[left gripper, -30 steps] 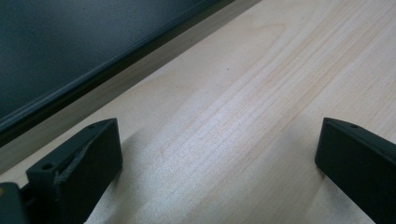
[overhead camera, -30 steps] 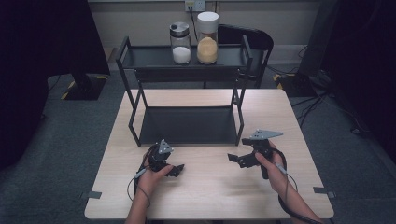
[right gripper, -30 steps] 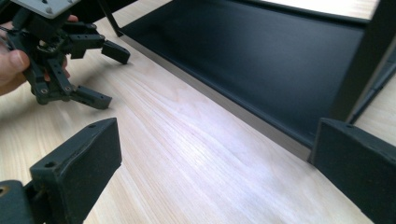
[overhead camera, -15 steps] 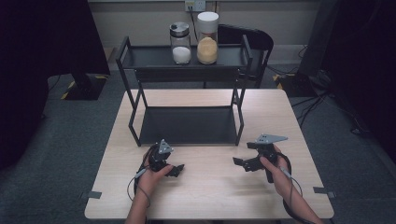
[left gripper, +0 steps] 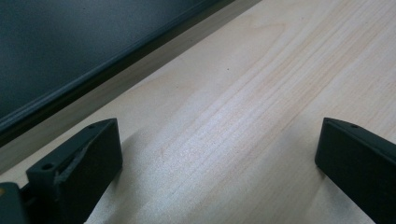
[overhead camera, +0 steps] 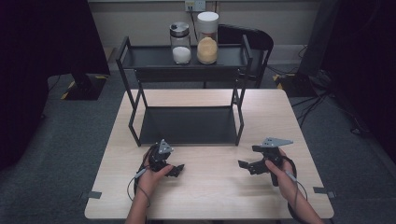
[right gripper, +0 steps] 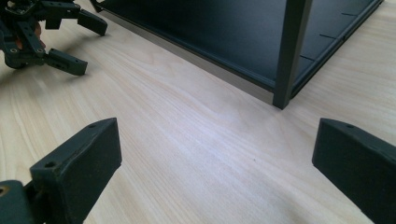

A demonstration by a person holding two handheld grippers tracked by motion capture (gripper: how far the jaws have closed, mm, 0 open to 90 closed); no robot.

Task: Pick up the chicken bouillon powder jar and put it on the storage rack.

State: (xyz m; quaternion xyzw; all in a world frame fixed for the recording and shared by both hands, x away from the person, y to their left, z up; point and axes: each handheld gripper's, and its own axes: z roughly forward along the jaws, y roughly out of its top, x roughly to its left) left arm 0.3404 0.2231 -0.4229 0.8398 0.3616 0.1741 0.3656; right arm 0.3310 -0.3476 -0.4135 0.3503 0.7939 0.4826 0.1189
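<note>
1. Both grippers sit low in the high view, on the bare wood in front of the black rack [overhead camera: 187,123]. The left gripper [overhead camera: 176,171] is at lower left of centre, and the right gripper [overhead camera: 246,166] at lower right; they are well apart.

2. Both are empty. In the left gripper view the jaws stand wide apart over plain table [left gripper: 243,116], nothing between them. The right gripper view shows the same spread, with a rack leg [right gripper: 289,51] at upper right and the other gripper at upper left.

3. The things nearest to being worked are two jars on the rack's top shelf, upper middle of the high view: a jar of white grains [overhead camera: 180,43] with a metal lid and, just beside it, a taller jar of tan grains [overhead camera: 207,38] with a white lid. Both stand upright, well away from the grippers.

4. My reading is that this is the start, with no reach yet begun; which jar is meant I cannot tell.

5. The next move likely calls for lifting a gripper up and forward over the rack's top rail, keeping the jaws spread, and closing around a jar's body below the lid without nudging its neighbour.
</note>
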